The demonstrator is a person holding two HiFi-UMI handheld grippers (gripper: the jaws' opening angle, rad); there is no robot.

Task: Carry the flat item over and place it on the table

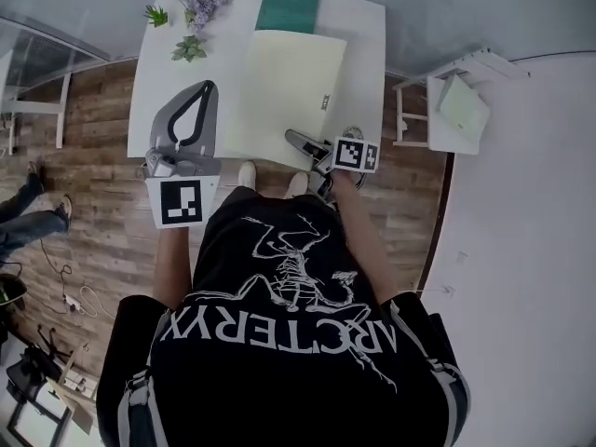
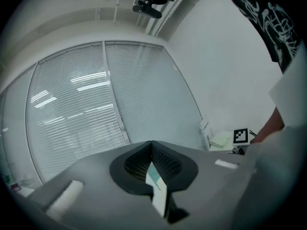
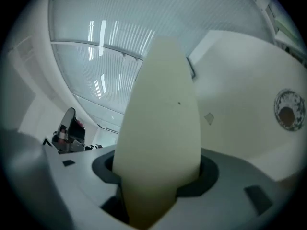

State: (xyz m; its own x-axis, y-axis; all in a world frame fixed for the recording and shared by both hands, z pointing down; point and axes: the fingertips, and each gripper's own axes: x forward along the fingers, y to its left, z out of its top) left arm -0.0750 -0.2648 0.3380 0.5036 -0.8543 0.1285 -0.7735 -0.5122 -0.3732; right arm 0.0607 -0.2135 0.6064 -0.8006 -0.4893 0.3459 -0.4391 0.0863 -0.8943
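Note:
The flat item (image 1: 284, 96) is a large pale yellow-green board that lies flat over the middle of the white table (image 1: 168, 73). My right gripper (image 1: 298, 141) is shut on the board's near edge, close to the table's front. In the right gripper view the board (image 3: 160, 128) stands up between the jaws and hides their tips. My left gripper (image 1: 205, 88) hovers over the table's left part, beside the board and apart from it. Its tips (image 2: 151, 143) meet, and nothing is held in them.
A teal sheet (image 1: 289, 6) lies at the table's far edge. Purple flowers (image 1: 205, 6) and green sprigs (image 1: 189, 49) sit at the far left corner. A white side stand (image 1: 456, 110) holding a pale pad stands to the right. Another person's legs (image 1: 28, 212) show at far left.

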